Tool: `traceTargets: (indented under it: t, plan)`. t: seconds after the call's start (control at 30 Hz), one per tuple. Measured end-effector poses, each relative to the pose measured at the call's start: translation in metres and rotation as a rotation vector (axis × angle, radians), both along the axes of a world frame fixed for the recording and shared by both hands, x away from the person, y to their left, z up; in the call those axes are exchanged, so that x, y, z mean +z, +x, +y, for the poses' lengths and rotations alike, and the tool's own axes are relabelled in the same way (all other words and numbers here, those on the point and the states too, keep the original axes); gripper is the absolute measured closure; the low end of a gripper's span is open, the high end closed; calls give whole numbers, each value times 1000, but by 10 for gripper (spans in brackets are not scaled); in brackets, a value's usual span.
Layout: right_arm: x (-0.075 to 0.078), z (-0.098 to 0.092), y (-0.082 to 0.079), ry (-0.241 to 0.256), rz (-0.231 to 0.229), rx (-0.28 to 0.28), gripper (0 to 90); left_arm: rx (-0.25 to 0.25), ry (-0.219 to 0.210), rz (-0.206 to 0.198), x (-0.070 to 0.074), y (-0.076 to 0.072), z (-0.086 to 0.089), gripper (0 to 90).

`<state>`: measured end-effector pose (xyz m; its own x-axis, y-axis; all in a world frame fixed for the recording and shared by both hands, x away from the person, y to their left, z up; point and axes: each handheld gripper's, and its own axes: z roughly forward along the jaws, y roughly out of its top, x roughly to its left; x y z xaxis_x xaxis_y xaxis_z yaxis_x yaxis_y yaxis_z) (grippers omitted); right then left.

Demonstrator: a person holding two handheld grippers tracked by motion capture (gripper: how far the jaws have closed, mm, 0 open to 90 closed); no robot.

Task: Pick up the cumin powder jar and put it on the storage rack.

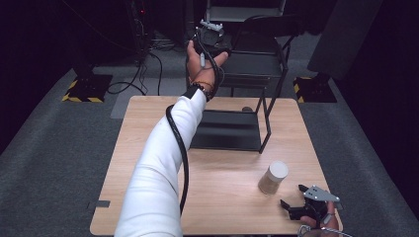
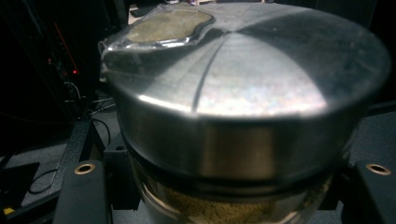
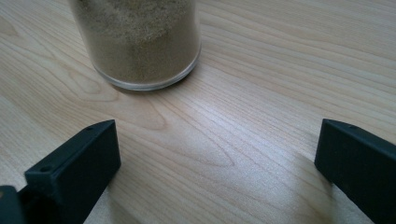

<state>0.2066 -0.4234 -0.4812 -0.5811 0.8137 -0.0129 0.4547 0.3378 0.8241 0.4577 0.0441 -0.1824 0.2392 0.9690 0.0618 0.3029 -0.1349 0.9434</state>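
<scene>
Found the left gripper [image 1: 210, 30] raised beyond the far side of the rack [image 1: 267, 123], above its top shelf [image 1: 252, 64], jaws closed on the glass of a sand-filled jar [image 2: 243, 93] just under its metal lid. Judged the grip shallow and on smooth glass: could have slipped if tilted or eased too early, then dropped past the shelf edge to the floor behind the rack. Could also have knocked the frame on the way down and shaken the whole rack. Noted the arm's cable [image 1: 184, 158] hanging across the front of the rack, liable to snag a post. Saw the right gripper [image 1: 291, 195] wide open and holding nothing, in front of the rack, near a second jar [image 1: 273, 177] on the table [image 1: 222, 197]; risked toppling it with a careless nudge.
</scene>
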Motion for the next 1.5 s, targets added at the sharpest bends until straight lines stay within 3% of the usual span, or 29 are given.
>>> traceTargets:
  t: [0.03,0.27,0.3,0.47,0.67,0.8,0.97,1.3,1.5]
  plan:
    - [0,0,0,0,0,0,0,7,24,-16,-1,-1,-2,283]
    - [0,0,0,0,0,0,0,12,20,-16,-1,-1,0,180]
    - [0,0,0,0,-1,0,0,42,27,-29,-3,-3,-4,165]
    - [0,0,0,0,-1,0,0,67,26,-74,-6,-9,-9,80]
    - [0,0,0,-1,-2,-1,0,80,36,-130,2,-24,-15,33]
    - [0,0,0,-1,-2,-1,0,80,29,-138,9,-30,-14,2]
    - [0,0,0,-1,-1,0,0,74,42,-169,17,-51,-12,1]
    - [0,0,0,0,-1,0,0,81,48,-218,20,-86,-6,3]
    - [0,0,0,0,-3,2,0,73,42,-219,20,-101,1,2]
